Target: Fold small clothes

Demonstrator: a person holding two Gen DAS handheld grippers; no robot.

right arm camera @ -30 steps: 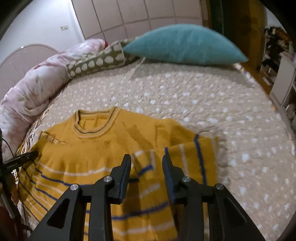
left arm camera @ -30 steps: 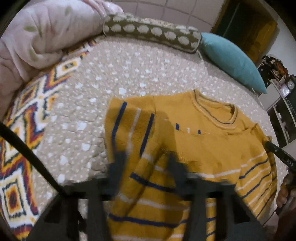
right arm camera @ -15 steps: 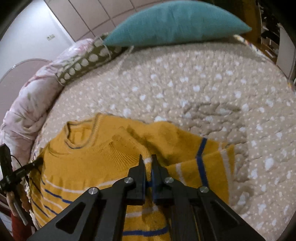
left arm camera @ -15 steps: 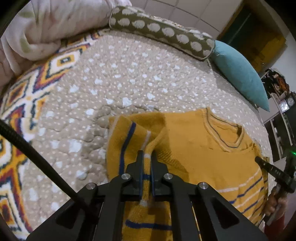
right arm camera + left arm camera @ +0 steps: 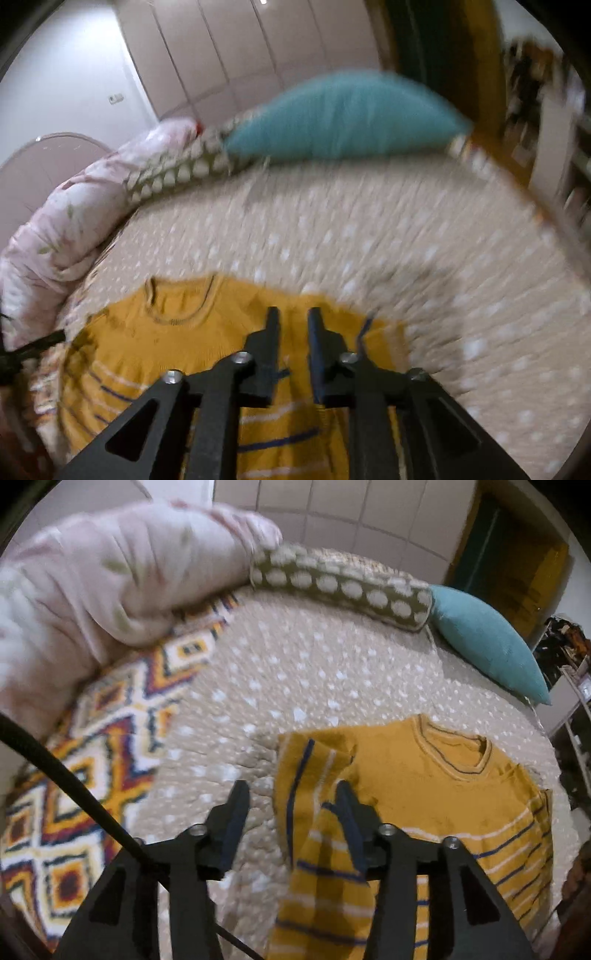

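Observation:
A mustard-yellow sweater (image 5: 424, 794) with navy and white stripes lies flat on the bed, collar toward the pillows. Its sleeve (image 5: 314, 760) is folded inward over the body. My left gripper (image 5: 291, 805) hovers above that sleeve with its jaws opening. The sleeve's edge shows in the gap, but the pads do not press on it. In the blurred right wrist view the sweater (image 5: 177, 350) fills the lower left and its other sleeve (image 5: 376, 332) is folded in. My right gripper (image 5: 294, 321) hangs over it, jaws opening to a narrow gap and gripping nothing.
The beige dotted bedspread (image 5: 314, 672) covers the bed. At its head lie a teal pillow (image 5: 487, 642), a dotted olive bolster (image 5: 340, 583) and a pink duvet (image 5: 110, 579). A zigzag-patterned blanket (image 5: 92, 775) lies left. A black cable (image 5: 74, 794) crosses the left view.
Half a second ago both grippers were shut on the sleeves. Both have since let go, parted their jaws and lifted, and the sleeves rest folded on the sweater.

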